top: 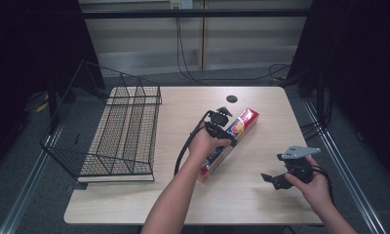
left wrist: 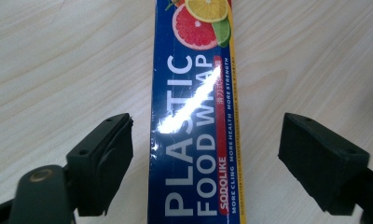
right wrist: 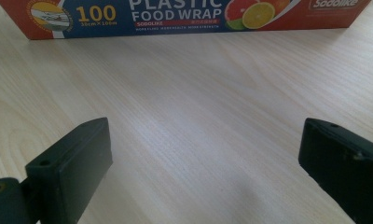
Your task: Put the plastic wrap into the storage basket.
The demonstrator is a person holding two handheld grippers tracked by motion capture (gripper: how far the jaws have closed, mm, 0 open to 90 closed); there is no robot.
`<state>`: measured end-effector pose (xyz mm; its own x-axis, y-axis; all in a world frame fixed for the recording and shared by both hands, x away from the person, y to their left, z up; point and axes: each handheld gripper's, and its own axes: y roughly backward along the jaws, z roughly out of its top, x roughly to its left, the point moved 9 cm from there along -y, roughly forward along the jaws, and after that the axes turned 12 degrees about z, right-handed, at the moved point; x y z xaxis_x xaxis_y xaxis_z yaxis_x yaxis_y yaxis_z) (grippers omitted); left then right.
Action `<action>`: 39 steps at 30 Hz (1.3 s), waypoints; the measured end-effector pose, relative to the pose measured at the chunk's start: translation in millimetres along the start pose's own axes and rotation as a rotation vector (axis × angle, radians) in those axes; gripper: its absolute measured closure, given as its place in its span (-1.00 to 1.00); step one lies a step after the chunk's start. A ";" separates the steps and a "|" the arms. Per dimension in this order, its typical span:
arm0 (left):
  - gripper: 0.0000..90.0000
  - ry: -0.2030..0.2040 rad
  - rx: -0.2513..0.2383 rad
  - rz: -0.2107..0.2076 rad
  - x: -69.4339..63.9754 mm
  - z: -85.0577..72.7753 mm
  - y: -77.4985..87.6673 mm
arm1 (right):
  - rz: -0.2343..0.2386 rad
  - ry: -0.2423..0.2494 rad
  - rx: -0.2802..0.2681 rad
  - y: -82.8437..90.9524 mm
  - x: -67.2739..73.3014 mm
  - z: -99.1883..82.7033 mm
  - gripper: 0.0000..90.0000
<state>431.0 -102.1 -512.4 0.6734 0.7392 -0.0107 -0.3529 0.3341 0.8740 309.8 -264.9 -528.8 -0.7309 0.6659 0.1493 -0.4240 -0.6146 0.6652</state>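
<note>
high view – table: light wood table (top: 242,195); wire rack (top: 120,131) at its left side, small dark disc (top: 231,99) near the far edge.
high view – box: plastic-wrap box (top: 244,122) lies flat and diagonal mid-table, red end toward the far right, near end toward the person, well apart from the rack.
high view – left gripper: left gripper (top: 223,127) sits over the box's middle, the hand covering part of the box; contact can't be told from here.
high view – right gripper: right gripper (top: 271,178) hangs low over bare table, near right, well apart from the box, pointing roughly toward it.
left gripper view – box: box (left wrist: 194,116) runs straight up between the jaws, "PLASTIC FOOD WRAP" face up.
left gripper view – jaws: spread wide, one each side of the box, gap showing on both sides, no pad touching yet.
right gripper view – box: long side of the box (right wrist: 184,16) lies across the top, bare wood between it and the jaws.
right gripper view – jaws: wide apart, nothing between them but table.
step (judged): left gripper is lined up for a grasp across the box's width; the pinch isn't made.
next move (judged): lower a bit if needed, close squarely on the long sides, keep centred so the long box doesn't swing when lifted; likely bound for the rack.
right gripper role (judged): idle, free to steady the near end.
</note>
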 end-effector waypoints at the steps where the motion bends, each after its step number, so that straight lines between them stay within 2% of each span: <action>1: -0.63 0.021 -0.013 0.001 -1.8 1.4 -1.9 | 0.000 0.000 0.000 -0.1 0.0 0.0 -0.95; 3: -0.63 0.008 -0.001 0.000 -1.6 0.9 -3.0 | 0.000 0.008 0.000 -0.5 -0.4 0.2 -0.95; 5: -0.63 0.015 -0.005 -0.008 -3.4 1.6 -4.2 | -0.002 0.003 -0.001 -0.1 -0.3 0.2 -0.95; 6: -0.63 0.017 -0.002 -0.006 -3.7 1.3 -5.2 | -0.001 0.001 -0.001 0.3 -0.2 0.2 -0.95; 7: -0.62 -0.010 0.019 0.002 -1.3 -0.8 -5.5 | -0.002 0.001 -0.001 0.3 -0.3 0.2 -0.95; 8: -0.62 0.018 0.010 0.008 -2.5 0.1 -7.2 | -0.003 0.004 -0.001 0.3 -0.7 0.3 -0.95; 9: -0.60 -0.008 0.018 0.010 -1.0 -0.5 -7.7 | -0.004 0.004 -0.001 0.4 -0.8 0.3 -0.95; 10: -0.59 0.000 0.019 0.008 -1.8 -0.8 -9.0 | -0.001 0.003 -0.002 0.3 -0.5 0.5 -0.95; 12: -0.58 -0.021 0.028 0.019 -1.3 -2.0 -11.5 | 0.002 0.003 -0.007 0.5 -0.2 0.9 -0.95; 13: -0.57 -0.010 0.024 0.022 -1.8 -1.6 -13.2 | 0.005 0.003 -0.006 0.5 0.0 0.9 -0.95; 16: -0.51 -0.029 0.039 0.037 -0.9 -3.0 -17.2 | 0.004 0.002 -0.007 0.7 -0.6 1.0 -0.95; 19: -0.45 -0.036 0.061 0.025 -2.9 -4.0 -19.8 | -0.002 0.002 -0.008 1.1 -1.1 1.2 -0.95; 22: -0.35 -0.034 0.060 0.023 -5.1 -3.4 -22.9 | -0.002 0.000 -0.009 1.4 -1.1 1.2 -0.95; 23: -0.28 -0.051 0.073 0.038 -5.4 -3.5 -24.6 | -0.003 0.000 -0.010 1.5 -1.4 1.3 -0.95; 24: -0.22 -0.051 0.073 0.038 -5.4 -3.5 -24.6 | -0.003 0.000 -0.010 1.5 -1.4 1.3 -0.95; 25: -0.13 -0.059 0.093 0.059 -3.7 -3.9 -24.7 | -0.003 0.001 -0.011 1.6 -1.5 1.4 -0.95; 28: -0.10 -0.060 0.101 0.062 -3.0 -3.0 -24.5 | 0.000 -0.003 -0.009 1.6 -0.8 1.1 -0.95; 29: -0.08 -0.061 0.116 0.075 -3.5 -3.4 -23.8 | -0.001 -0.003 -0.008 1.4 -0.8 1.0 -0.95; 30: -0.06 -0.078 0.168 0.084 -3.4 -4.9 -21.2 | 0.003 -0.001 -0.008 1.1 -0.6 1.1 -0.95; 31: -0.05 -0.078 0.168 0.084 -3.4 -4.9 -21.2 | 0.003 0.001 -0.008 1.1 -0.7 1.1 -0.95; 32: -0.05 -0.071 0.188 0.089 -3.8 -5.8 -20.7 | 0.003 0.001 -0.008 1.1 -0.7 1.1 -0.95; 33: -0.03 -0.056 0.221 0.076 -4.4 -7.7 -18.6 | 0.003 0.000 -0.009 1.2 -0.7 1.1 -0.95; 39: 0.00 -0.020 0.259 0.054 0.1 -12.7 -7.9 | -0.002 0.001 -0.009 1.4 -1.5 1.3 -0.95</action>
<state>425.6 -97.3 -525.5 0.6714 0.7396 0.0470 -0.2129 0.1317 0.9682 311.0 -266.3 -527.1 -0.7305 0.6669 0.1474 -0.4306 -0.6172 0.6586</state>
